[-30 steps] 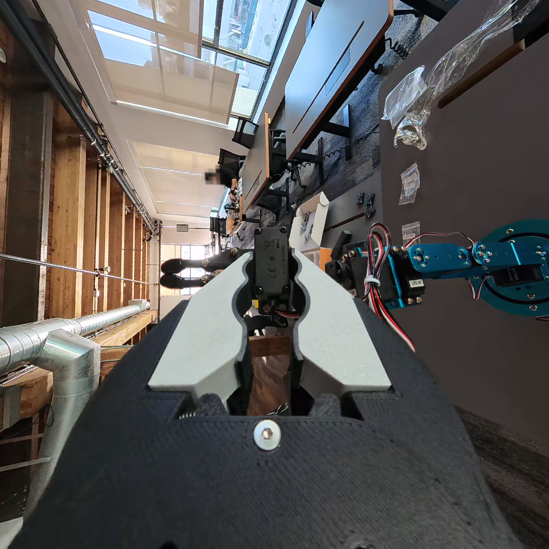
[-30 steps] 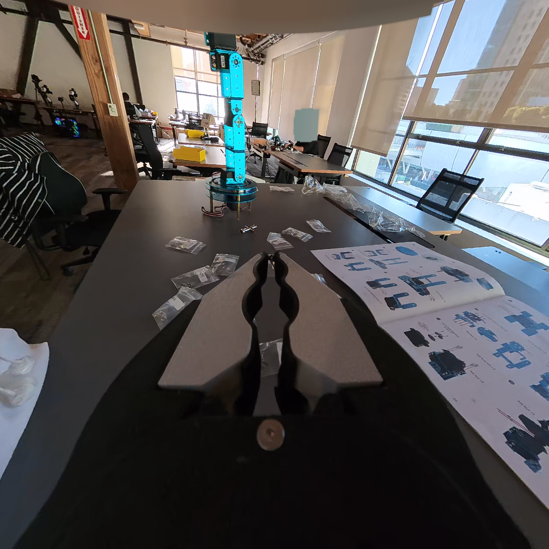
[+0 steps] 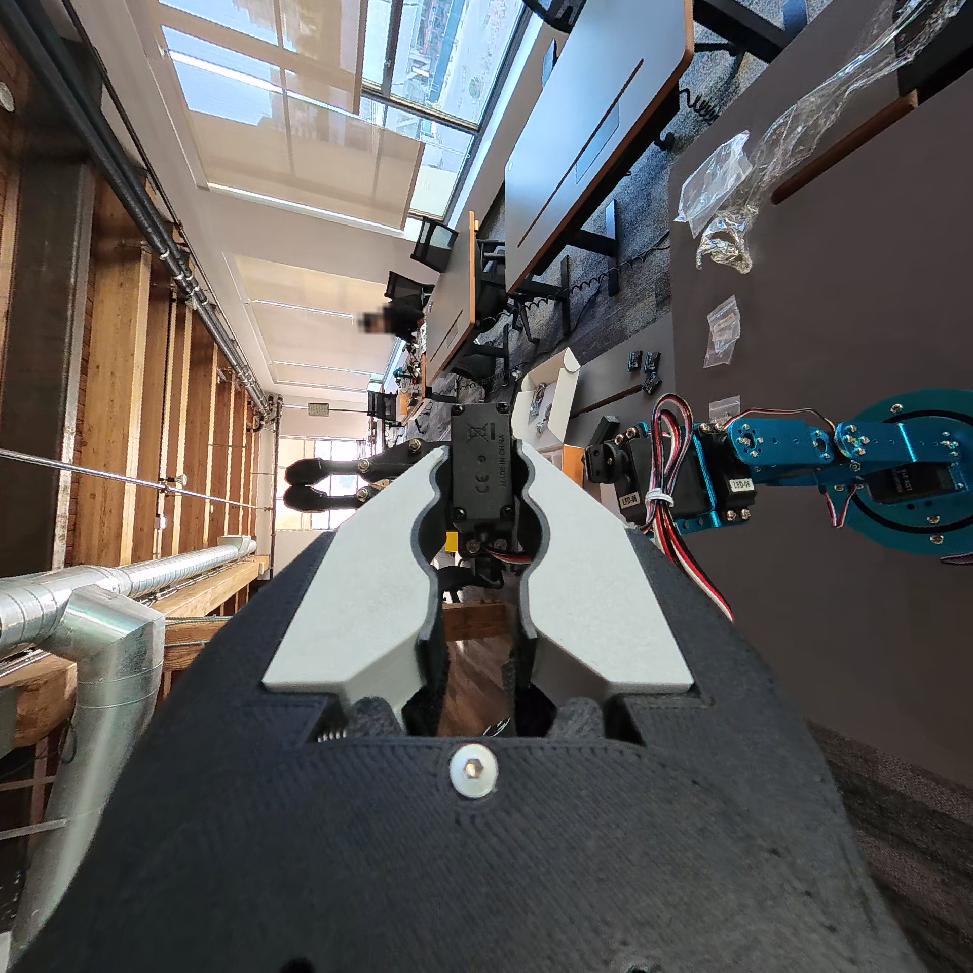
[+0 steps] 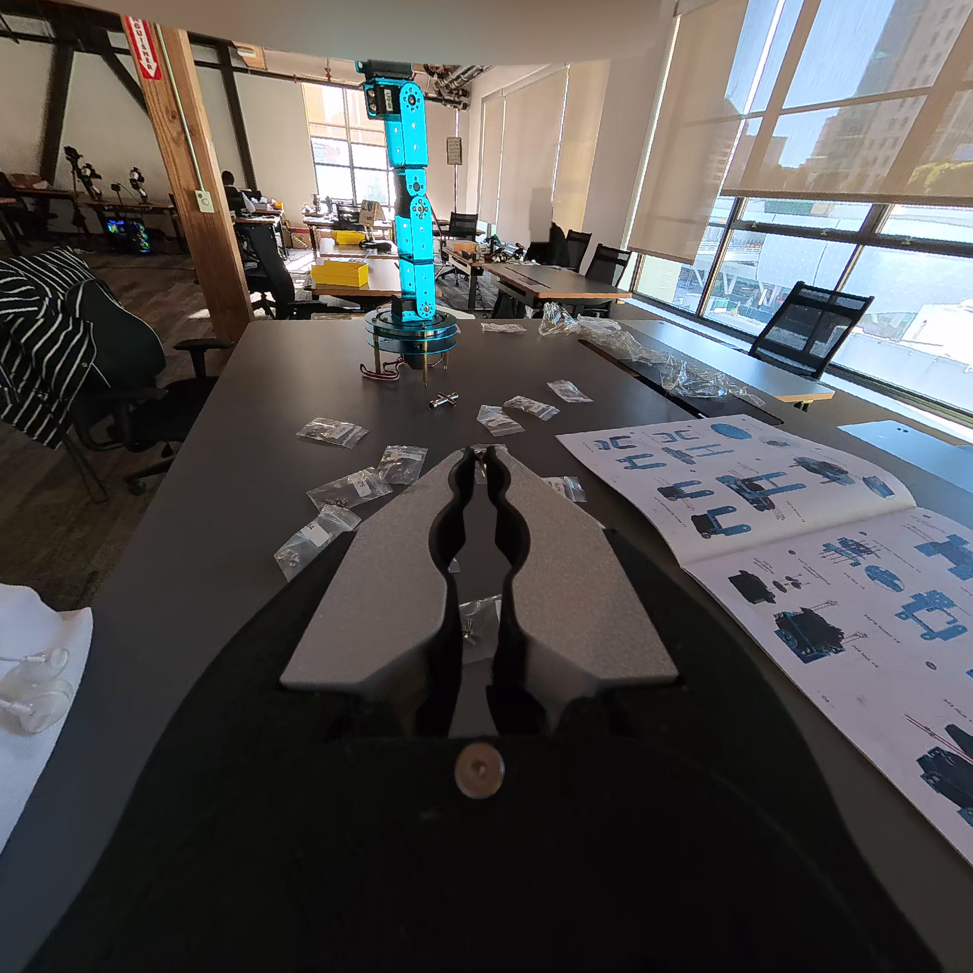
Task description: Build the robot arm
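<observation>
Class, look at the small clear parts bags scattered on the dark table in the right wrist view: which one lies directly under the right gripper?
The small clear bag seen through the gap between the right gripper fingers, with screws inside. The other bags lie out to the sides or farther up the table.

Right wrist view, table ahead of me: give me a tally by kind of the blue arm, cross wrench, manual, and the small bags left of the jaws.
blue robot arm: 1
cross wrench: 1
open manual: 1
small bags left of the jaws: 4
Total: 7
</observation>
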A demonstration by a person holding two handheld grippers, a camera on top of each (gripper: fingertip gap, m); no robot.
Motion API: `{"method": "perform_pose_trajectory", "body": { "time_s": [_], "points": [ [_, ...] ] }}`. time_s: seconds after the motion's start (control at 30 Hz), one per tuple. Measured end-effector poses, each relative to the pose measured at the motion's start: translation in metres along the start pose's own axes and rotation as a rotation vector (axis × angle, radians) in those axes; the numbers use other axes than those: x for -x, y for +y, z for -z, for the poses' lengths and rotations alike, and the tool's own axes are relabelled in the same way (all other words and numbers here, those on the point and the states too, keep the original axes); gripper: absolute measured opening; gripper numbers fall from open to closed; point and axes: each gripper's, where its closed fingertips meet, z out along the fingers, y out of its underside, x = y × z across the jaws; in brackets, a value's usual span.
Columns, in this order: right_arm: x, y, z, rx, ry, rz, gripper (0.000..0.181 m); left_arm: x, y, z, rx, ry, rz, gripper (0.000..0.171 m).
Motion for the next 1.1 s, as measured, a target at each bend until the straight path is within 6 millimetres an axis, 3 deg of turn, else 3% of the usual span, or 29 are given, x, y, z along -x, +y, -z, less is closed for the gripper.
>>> {"method": "perform_pose_trajectory", "body": {
  "time_s": [1.1],
  "points": [
    [0.006, 0.004, -0.003, 0.017, -0.014, 0.008, 0.003, 0.007, 0.005, 0.012, -0.040, 0.036, 0.032, 0.021]
  ]
}}
